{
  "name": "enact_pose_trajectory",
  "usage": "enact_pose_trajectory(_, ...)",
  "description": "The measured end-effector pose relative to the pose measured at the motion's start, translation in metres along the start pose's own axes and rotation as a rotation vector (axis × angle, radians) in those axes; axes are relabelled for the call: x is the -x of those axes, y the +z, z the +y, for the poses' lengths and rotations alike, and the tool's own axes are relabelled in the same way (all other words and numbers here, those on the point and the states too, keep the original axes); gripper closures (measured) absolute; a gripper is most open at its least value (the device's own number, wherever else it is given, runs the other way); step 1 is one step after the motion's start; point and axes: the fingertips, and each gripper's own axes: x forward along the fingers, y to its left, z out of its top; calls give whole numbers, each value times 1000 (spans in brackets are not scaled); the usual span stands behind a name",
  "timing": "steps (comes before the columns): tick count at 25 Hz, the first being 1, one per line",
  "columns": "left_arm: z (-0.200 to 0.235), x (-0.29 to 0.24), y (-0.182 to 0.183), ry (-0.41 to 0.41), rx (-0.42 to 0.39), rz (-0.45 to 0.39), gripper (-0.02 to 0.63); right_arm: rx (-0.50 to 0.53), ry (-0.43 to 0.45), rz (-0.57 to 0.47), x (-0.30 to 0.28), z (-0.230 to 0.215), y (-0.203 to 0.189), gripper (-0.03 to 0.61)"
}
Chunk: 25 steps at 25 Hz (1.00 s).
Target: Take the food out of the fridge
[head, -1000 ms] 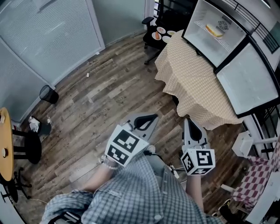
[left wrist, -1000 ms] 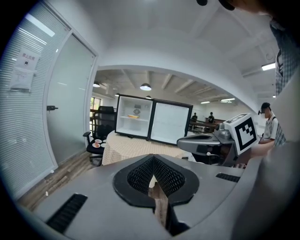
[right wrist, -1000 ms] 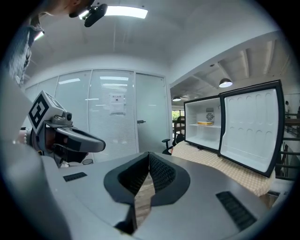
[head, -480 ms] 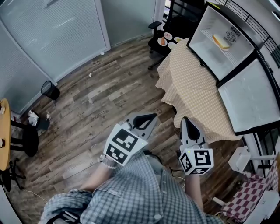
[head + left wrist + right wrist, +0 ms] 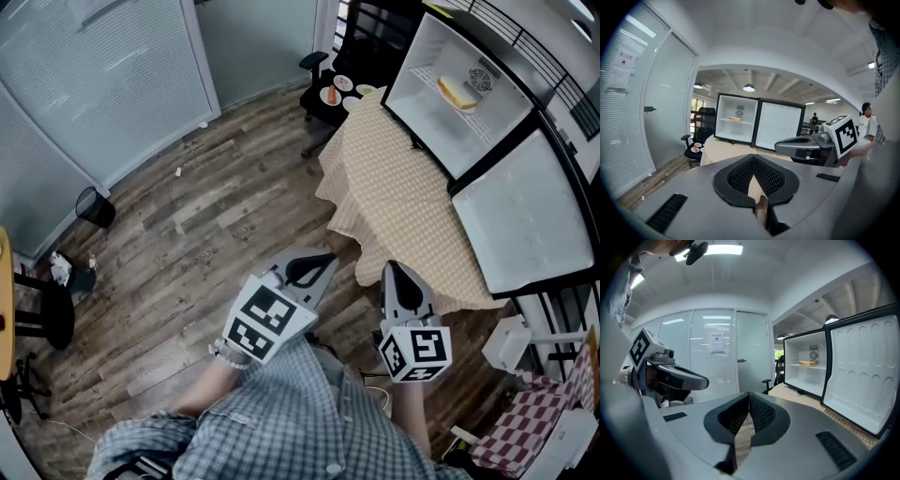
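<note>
Right now I have the left gripper (image 5: 322, 258) and right gripper (image 5: 393, 269) at lower centre, both closed tight and empty. Food (image 5: 457, 92) sits on a shelf inside the open fridge (image 5: 419, 101), upper right.

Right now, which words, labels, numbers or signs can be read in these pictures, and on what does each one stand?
No text can be read in any view.
The paper notice on the glass wall: printed lines, too small to read.
The cube on the left gripper: black and white squares, no letters.
The cube on the right gripper: the same, no letters.
The fridge: no label shows.
</note>
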Motion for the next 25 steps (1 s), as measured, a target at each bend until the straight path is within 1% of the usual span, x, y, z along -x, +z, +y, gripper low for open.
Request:
enact_pose_trajectory(8,13,-20,0,-22,27,8,607,-5,-15,25,-14,-11,-6,569)
enact_pose_trajectory(11,23,-29,2,-39,17,15,607,-4,-32,36,-22,-14,-5,569)
enact_pose_trajectory(15,39,-44,16,-68,-2,6,607,-18,-89,27,-37,-31,6,569)
enact_pose_trajectory(19,62,-63,29,-81,19,-11,607,-25,-133,11,-55,-44,17,569)
enact_pose_trajectory(25,94,-84,54,-148,-39,-5,607,-46,-194,8,-90,-54,36,569)
